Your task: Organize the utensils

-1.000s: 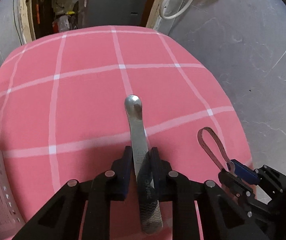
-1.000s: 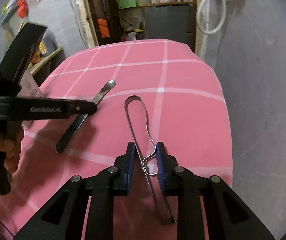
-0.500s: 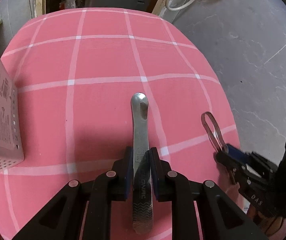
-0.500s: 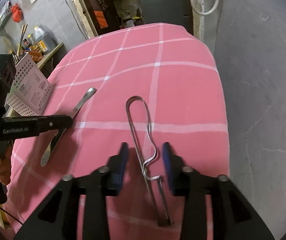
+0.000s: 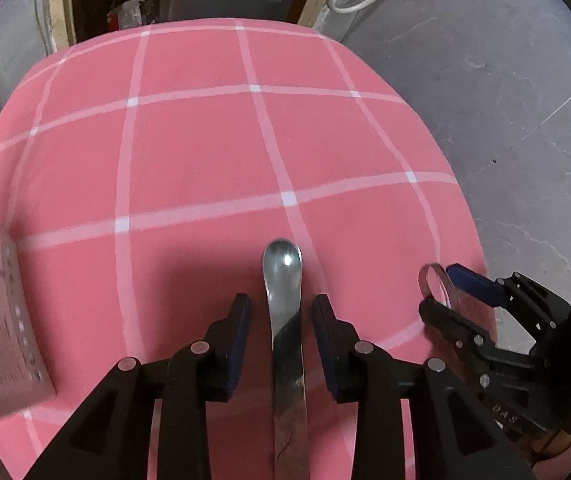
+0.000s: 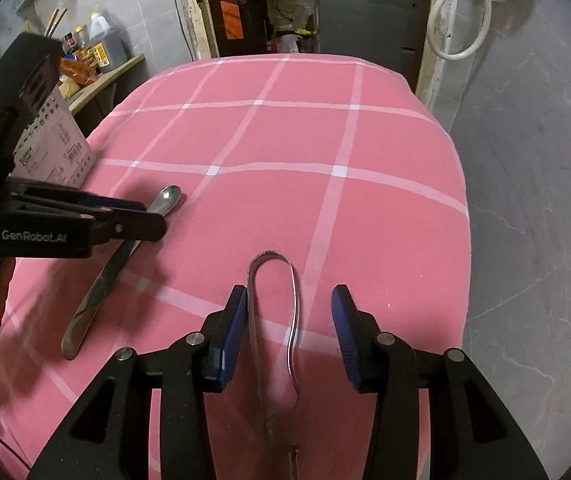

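Flat steel utensil (image 5: 285, 320) on checked pink cloth (image 5: 205, 152)

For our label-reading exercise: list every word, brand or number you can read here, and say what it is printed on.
"GenRobot.AI": side of the left gripper.
"Tablew Care", uncertain: white perforated basket; its other print and barcode are too small.
"0A5", unclear: right gripper body.

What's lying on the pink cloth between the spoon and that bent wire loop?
Nothing: in the right wrist view only bare pink checked cloth lies between the spoon and the wire loop.
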